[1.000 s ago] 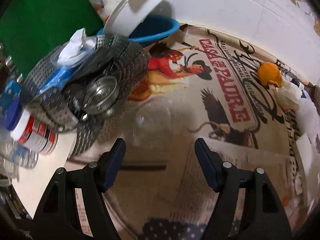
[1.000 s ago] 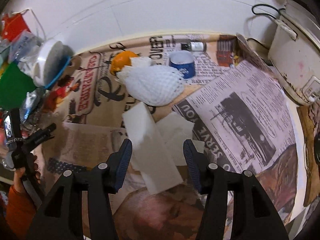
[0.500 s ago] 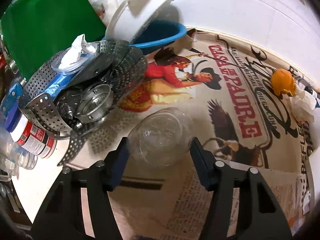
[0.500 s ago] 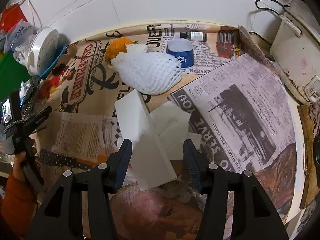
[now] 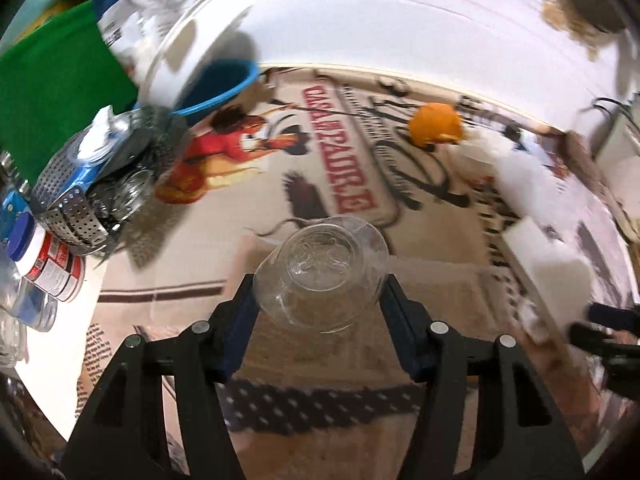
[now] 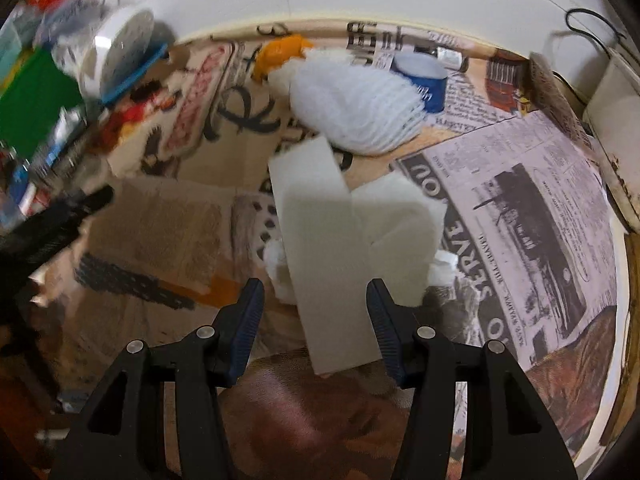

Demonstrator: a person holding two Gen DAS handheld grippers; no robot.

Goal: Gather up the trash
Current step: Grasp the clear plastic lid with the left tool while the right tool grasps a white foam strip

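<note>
Left wrist alone shows the left gripper (image 5: 320, 300) clamping a clear plastic cup (image 5: 322, 274); right wrist shows the right gripper (image 6: 316, 312) spread apart, straddling white foam (image 6: 328, 248) at 12 o'clock.

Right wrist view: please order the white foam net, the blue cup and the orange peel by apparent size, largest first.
1. white foam net
2. blue cup
3. orange peel

The cup and the peel look nearly alike, and the net partly covers both.

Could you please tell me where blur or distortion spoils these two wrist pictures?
Left wrist view: the clear plastic cup between the left gripper jaws is sharp, while the orange peel and right edge smear. Right wrist view: the white foam sheet is soft, the left clutter streaked; fisheye bends the wall edge in both.
</note>
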